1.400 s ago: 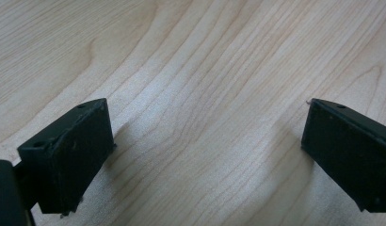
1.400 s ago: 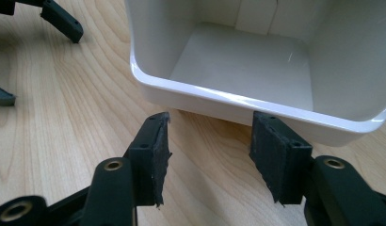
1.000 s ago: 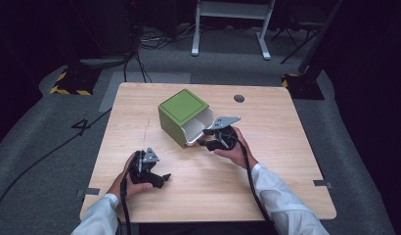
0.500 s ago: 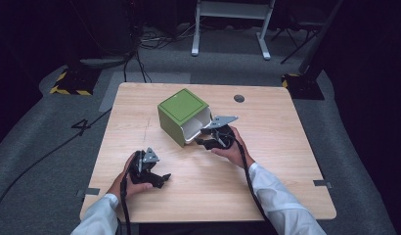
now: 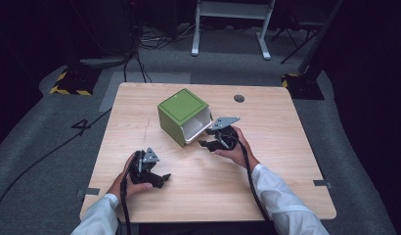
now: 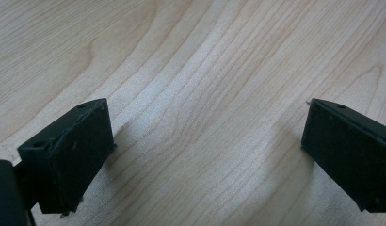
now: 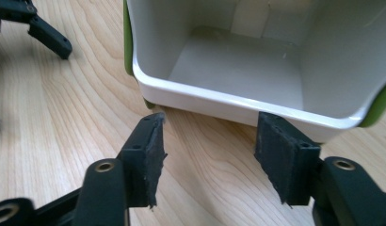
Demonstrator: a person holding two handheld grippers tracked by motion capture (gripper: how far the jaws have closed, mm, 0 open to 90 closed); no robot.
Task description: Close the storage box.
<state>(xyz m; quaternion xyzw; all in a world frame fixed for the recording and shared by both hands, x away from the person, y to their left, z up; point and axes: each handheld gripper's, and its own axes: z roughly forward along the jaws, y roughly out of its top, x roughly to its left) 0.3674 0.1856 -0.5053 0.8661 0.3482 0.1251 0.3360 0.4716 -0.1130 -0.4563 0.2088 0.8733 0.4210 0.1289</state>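
A green box (image 5: pixel 181 113) with a white inside lies on its side in the middle of the wooden table (image 5: pixel 267 117), its open mouth (image 7: pixel 257 66) turned toward my right gripper. The box is empty. My right gripper (image 5: pixel 207 144) (image 7: pixel 210 155) is open, its jaws just short of the box's white lower rim (image 7: pixel 205 101), nothing between them. My left gripper (image 5: pixel 162 178) (image 6: pixel 205 150) rests open on bare wood at the near left, well apart from the box. It also shows far off in the right gripper view as the other gripper (image 7: pixel 36 23).
A round dark grommet (image 5: pixel 239 98) sits in the table's far right part. A black cable (image 5: pixel 250 176) trails from each gripper toward the near edge. Beyond the table lie grey floor, cables and a white stand (image 5: pixel 230 27).
My right gripper has edged a little toward the box's mouth. The left gripper and the box have stayed where they were.
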